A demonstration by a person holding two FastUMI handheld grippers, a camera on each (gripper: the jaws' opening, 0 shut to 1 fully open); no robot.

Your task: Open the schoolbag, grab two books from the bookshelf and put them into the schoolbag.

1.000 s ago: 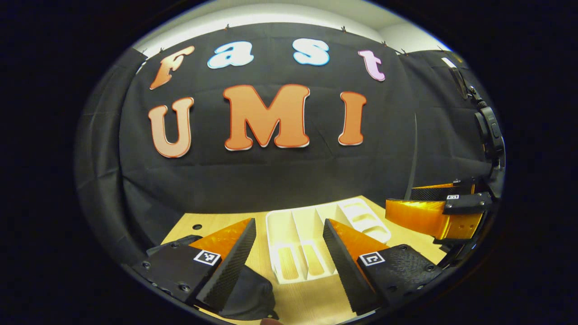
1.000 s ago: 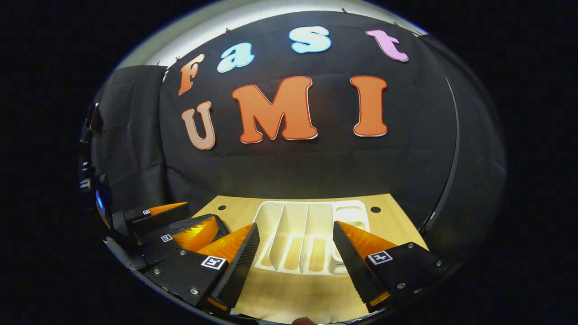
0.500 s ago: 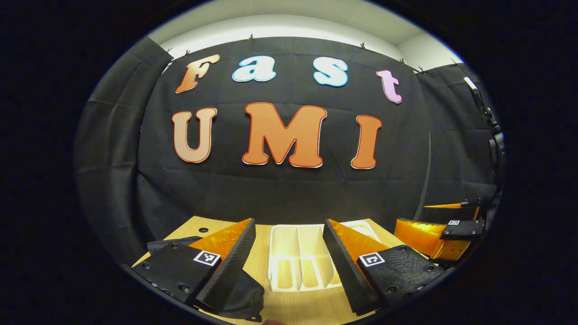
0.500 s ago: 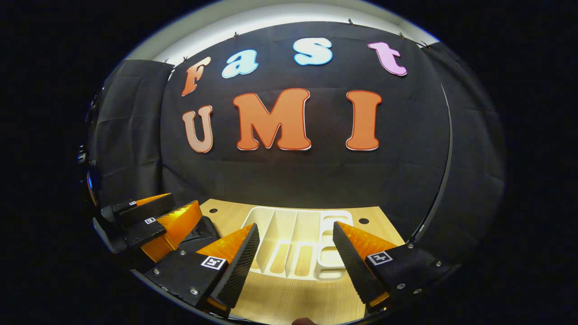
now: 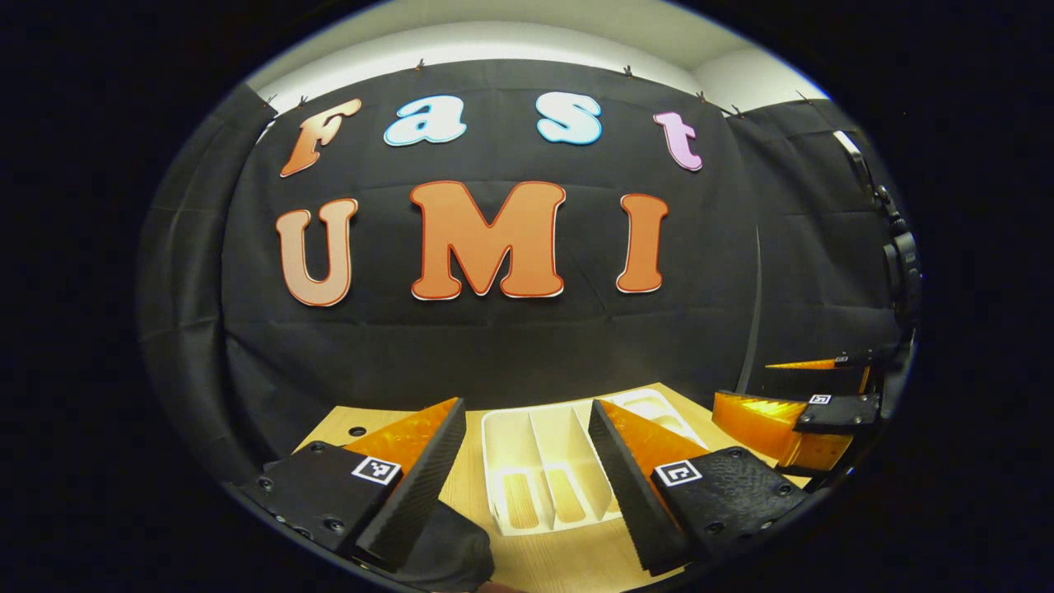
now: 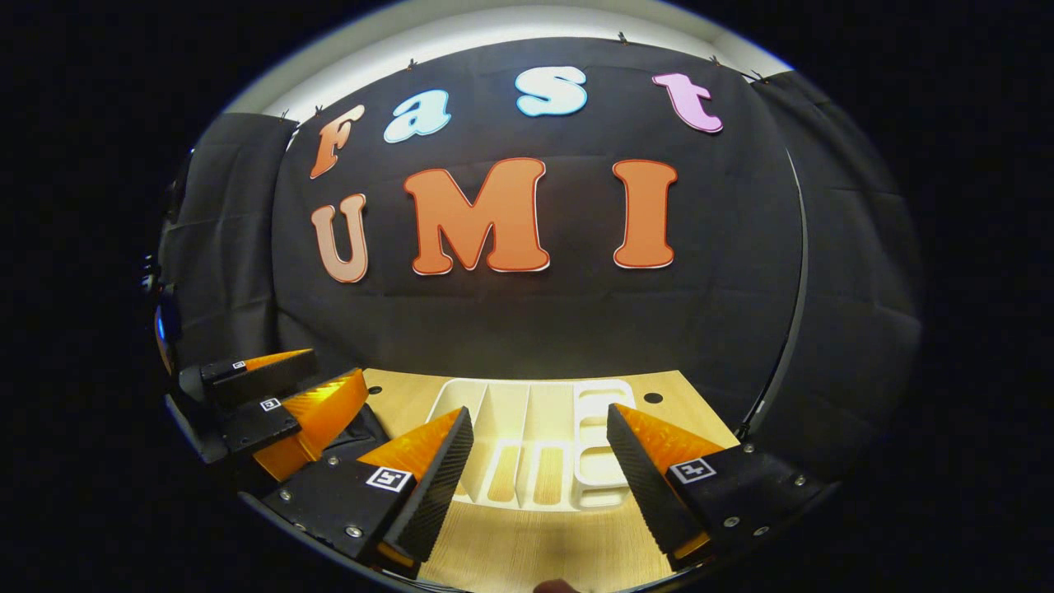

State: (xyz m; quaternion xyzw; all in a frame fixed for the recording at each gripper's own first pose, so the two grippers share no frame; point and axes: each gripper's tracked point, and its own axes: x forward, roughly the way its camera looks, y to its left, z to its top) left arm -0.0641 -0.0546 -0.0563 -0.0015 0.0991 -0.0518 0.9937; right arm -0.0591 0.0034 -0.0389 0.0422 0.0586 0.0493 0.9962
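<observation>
White bookshelf [image 5: 539, 469] unchanged, both grippers' jaws still apart, empty

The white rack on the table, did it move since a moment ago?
Cannot tell. The white rack keeps its place beside the table's hole; both cameras shifted.

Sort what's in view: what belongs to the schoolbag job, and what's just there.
Belongs to the job:
white bookshelf, no books visible in it
black bag, likely the schoolbag
left gripper and right gripper, jaws open

Just there:
wooden table
black cloth wall
</observation>
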